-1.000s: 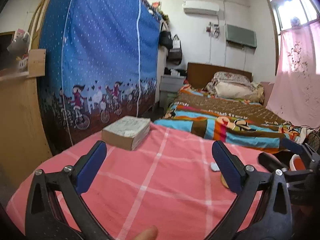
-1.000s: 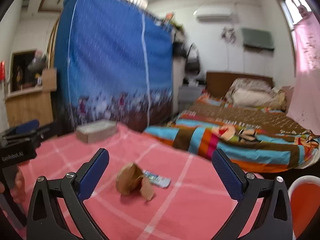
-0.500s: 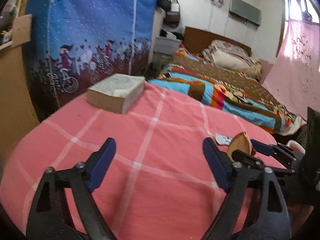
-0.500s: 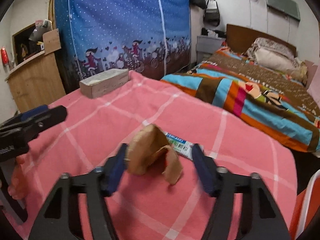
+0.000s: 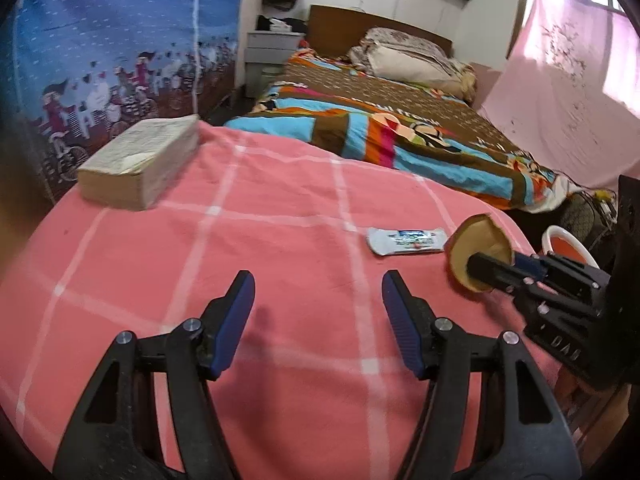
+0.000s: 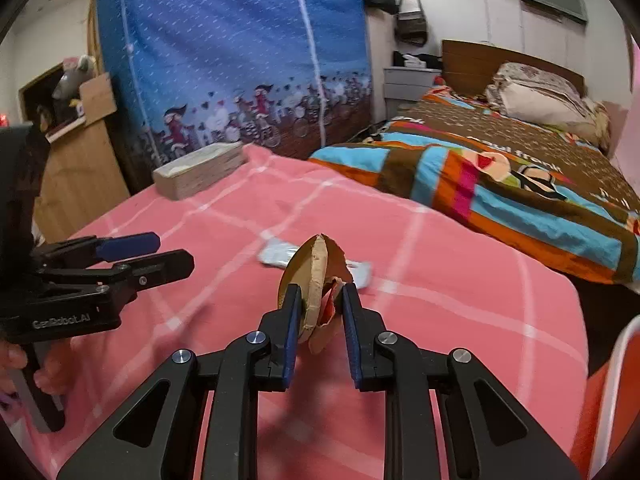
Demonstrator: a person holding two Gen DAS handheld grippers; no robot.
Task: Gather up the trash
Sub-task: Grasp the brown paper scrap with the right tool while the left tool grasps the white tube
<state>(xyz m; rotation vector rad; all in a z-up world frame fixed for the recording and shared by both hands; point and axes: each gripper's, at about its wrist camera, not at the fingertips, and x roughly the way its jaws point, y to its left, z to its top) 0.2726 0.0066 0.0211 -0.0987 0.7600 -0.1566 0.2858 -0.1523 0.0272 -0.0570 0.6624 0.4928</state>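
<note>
Pink cloth (image 5: 280,280) mostly open; book (image 5: 140,168) blocks far-left corner.

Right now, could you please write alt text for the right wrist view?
The right gripper is closing on a crumpled brown paper scrap, pads on both sides, above a pink checked cloth. A silver wrapper lies just behind it. The left gripper, empty, reaches in from the left; a thick book sits farther back.
</note>
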